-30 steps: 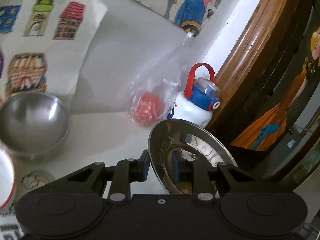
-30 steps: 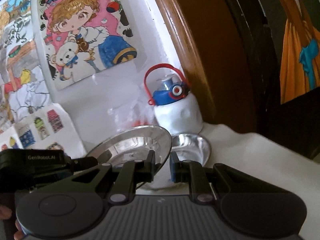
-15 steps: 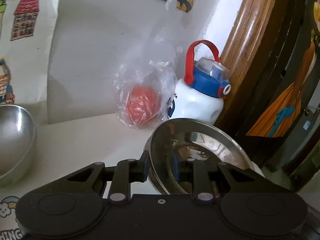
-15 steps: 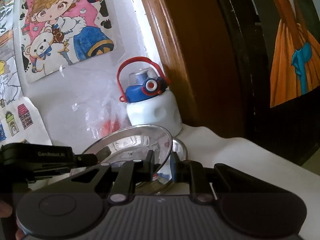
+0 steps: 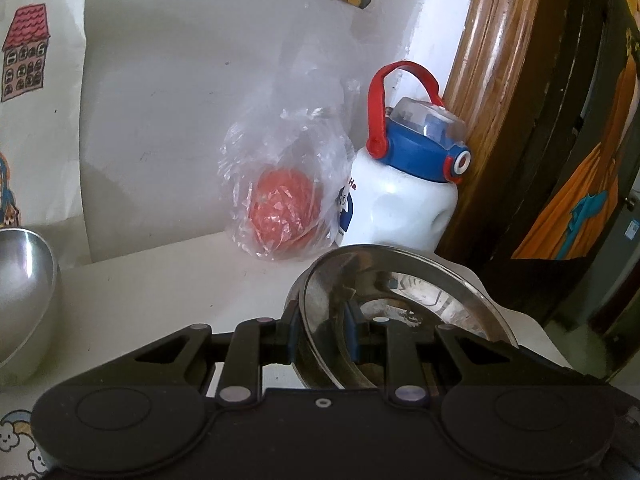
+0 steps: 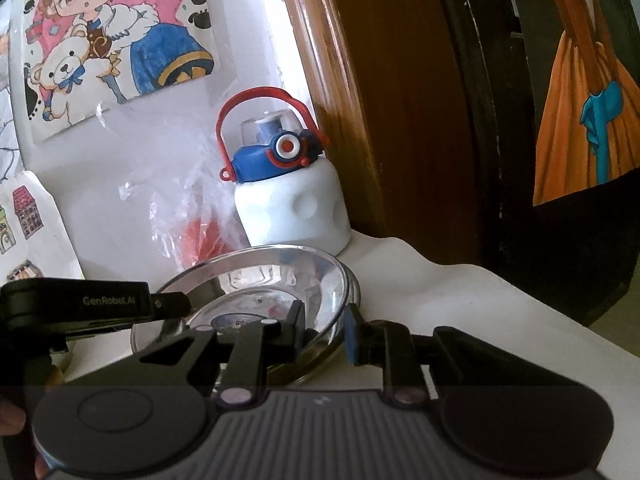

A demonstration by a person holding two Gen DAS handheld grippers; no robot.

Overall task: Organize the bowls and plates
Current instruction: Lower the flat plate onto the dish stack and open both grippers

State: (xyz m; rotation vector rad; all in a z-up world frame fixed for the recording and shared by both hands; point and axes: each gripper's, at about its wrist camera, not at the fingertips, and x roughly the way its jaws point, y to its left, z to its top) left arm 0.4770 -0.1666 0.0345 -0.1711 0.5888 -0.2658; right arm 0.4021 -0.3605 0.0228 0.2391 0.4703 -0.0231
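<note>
Wall: white, behind everything, with coloured cartoon drawings (image 6: 120,32) taped to it and a sheet of little house pictures (image 5: 28,56) at the left.
Door frame: glossy brown wood (image 6: 360,100) at the right of the wall, darker panels beyond it.
Table: white top (image 5: 160,292), running up to the wall and the wooden frame.
Steel bowl: large and round (image 5: 24,292), at the left edge of the left wrist view, standing on the table well apart from the plate.
Steel plate: shiny, shallow (image 6: 280,280), tilted slightly and lying on a second steel dish (image 6: 354,286) whose rim shows just under its far right side; both are in front of the bottle, near the table's right end.
Water bottle: white body, blue lid, red loop handle (image 5: 404,196), upright in the corner against the wall and the frame.
Plastic bag: clear and crumpled (image 5: 288,184), just left of the bottle and touching it, with a round red thing (image 5: 284,208) inside.
Left gripper: (image 5: 322,326) closed on the steel plate's near rim, one finger outside the rim and one inside.
Right gripper: (image 6: 324,330) jaws parted, straddling the plate's right-hand rim with a gap at each finger, not clamping it.
Hand: a sliver of fingers (image 6: 10,420) at the far left edge of the right wrist view.
</note>
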